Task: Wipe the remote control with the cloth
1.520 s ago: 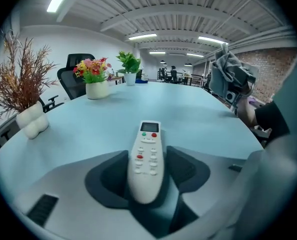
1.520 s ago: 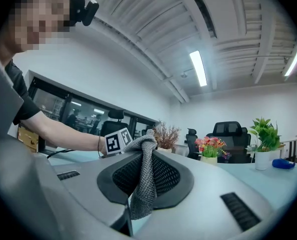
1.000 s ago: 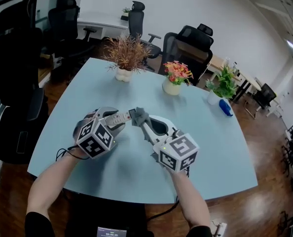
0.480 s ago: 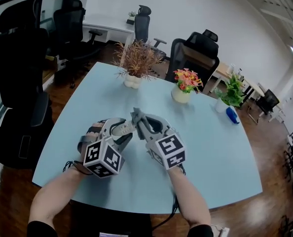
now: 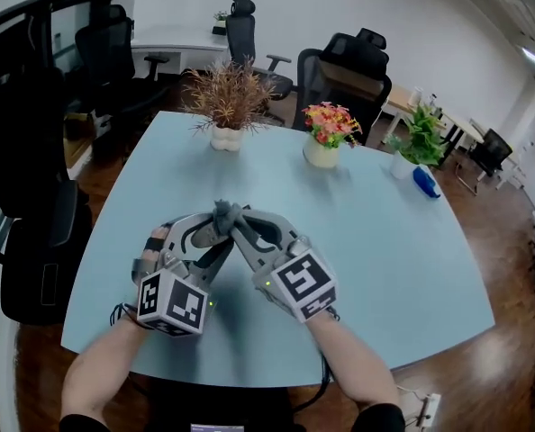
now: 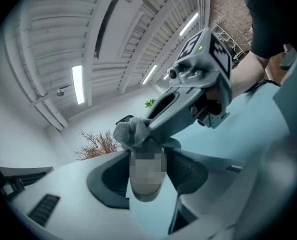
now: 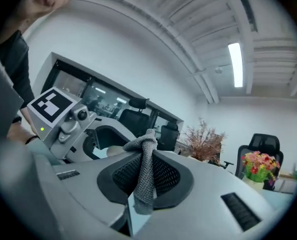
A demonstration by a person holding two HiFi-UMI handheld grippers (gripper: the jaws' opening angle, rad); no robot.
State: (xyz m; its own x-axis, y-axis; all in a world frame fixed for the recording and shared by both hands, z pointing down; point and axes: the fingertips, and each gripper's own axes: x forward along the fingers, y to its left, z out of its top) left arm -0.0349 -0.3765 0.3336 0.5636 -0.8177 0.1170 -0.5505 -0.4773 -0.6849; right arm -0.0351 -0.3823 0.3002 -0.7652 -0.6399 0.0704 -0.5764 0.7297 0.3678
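Your left hand-held gripper is clamped on the remote control, w/ a pad on each long side & the far end poking out past the jaws. Your right hand-held gripper pinches the grey cloth: jaws nearly together, cloth bunched at the tips, a strip running back btwn the pads. The two sets of tips meet in a V over the tabletop, approx. midway along its near edge & a bit in from it. The cloth wad sits against the remote's far end, touching it.

The tabletop is pale blue, smooth, slightly glossy, w/ rounded corners. Along the far edge stand a dried plant in a white pot & a flower pot w/ pink & orange blooms. Toward the far right corner is a green plant, w/ a blue object just beside it. All are well apart from your grippers. A dark cable loops at the near left edge by your left wrist.

Room: black office chairs off the far edge, another off the left edge, & a white desk behind. The floor is shiny red-brown wood. Overhead, a ribbed ceiling carries strip lights, & a glazed partition shows past the left gripper.
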